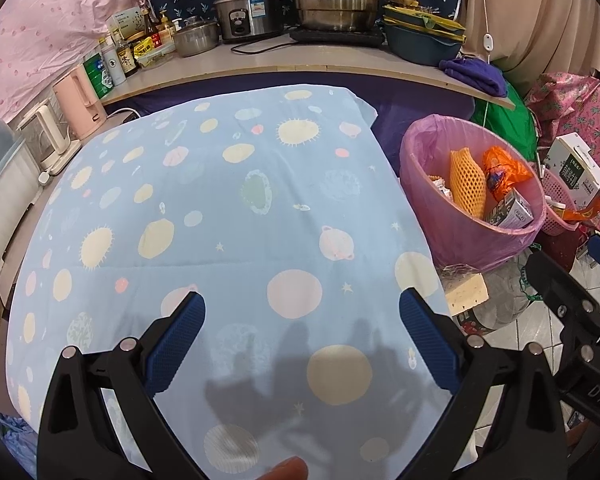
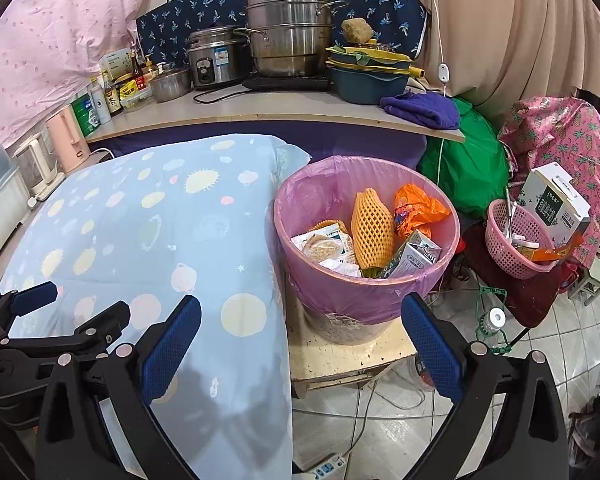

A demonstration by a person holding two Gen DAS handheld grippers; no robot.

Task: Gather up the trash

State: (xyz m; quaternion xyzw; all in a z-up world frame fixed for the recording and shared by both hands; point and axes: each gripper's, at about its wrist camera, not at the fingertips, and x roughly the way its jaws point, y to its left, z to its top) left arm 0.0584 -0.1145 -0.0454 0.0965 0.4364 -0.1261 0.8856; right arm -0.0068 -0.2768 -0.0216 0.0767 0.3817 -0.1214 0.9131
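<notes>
Blue fingers [image 1: 182, 332] of the left gripper [image 1: 300, 340] spreading wide, holding nothing, hanging over the blue cloth [image 1: 220, 208] with its suns and planets. Same for the right gripper [image 2: 300, 344]: fingers [image 2: 172, 344] wide apart, nothing between them, hanging over the cloth's edge and the low stand [image 2: 340, 356] under the bin.

Sitting at about 2 o'clock in the left view, and near 12 o'clock just past the fingers in the right view: the pink bin [image 2: 364, 288] with a pink bag lining it. Already lying inside: a yellow foam net [image 2: 372, 232], an orange plastic bag [image 2: 416, 208], a small drink carton [image 2: 414, 258], and a snack packet [image 2: 324, 246] with some white wrappers beside it.

Showing no trash on the cloth in either view. Looking bare from edge to edge, only a shadow falling near 6 o'clock. Judging from that, nearly finishing or finished: the trash seems to be sitting in the bin already, and nothing is waiting on the table top. Possibly still needing a look around the floor near 4 o'clock in the right view, where a bottle [image 2: 494, 320] is standing, though hard telling if that counts as trash.

Crowding the shelf at 12 o'clock: steel pots [image 2: 288, 32], a rice cooker [image 2: 216, 60], sauce bottles. Not part of the job, by the look of it.
</notes>
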